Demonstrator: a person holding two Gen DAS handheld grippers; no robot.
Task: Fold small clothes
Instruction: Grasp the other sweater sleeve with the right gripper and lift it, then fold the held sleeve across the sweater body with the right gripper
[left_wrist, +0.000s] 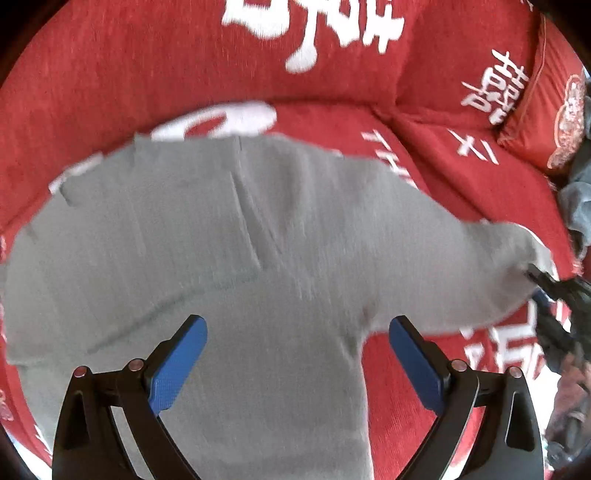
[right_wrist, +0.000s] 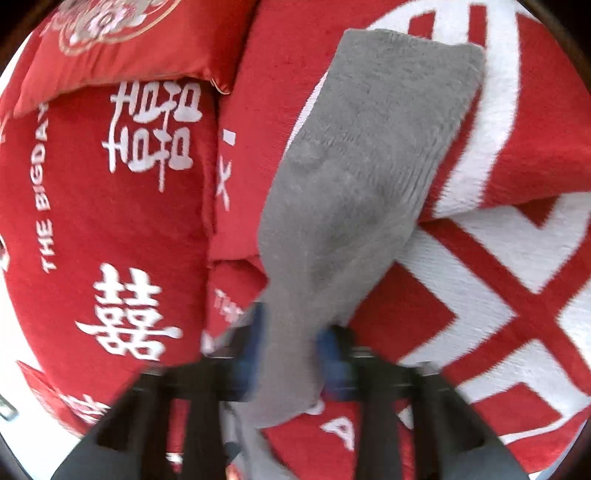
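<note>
A grey fleece garment (left_wrist: 258, 240) lies spread on the red sofa cover (left_wrist: 110, 81). My left gripper (left_wrist: 297, 332) is open just above the cloth, its blue pads (left_wrist: 177, 369) wide apart with nothing between them. My right gripper (right_wrist: 290, 332) is shut on one end of the grey garment (right_wrist: 354, 177), which stretches away from it over the seat. In the left wrist view that gripper (left_wrist: 554, 291) shows at the right edge, holding the garment's pulled-out end. The right wrist view is blurred around the fingers.
The sofa seat and backrest are red with white characters (right_wrist: 147, 129). A red embroidered cushion (right_wrist: 110, 37) lies at the back corner. A blue-grey cloth (left_wrist: 580, 206) sits at the right edge of the left wrist view.
</note>
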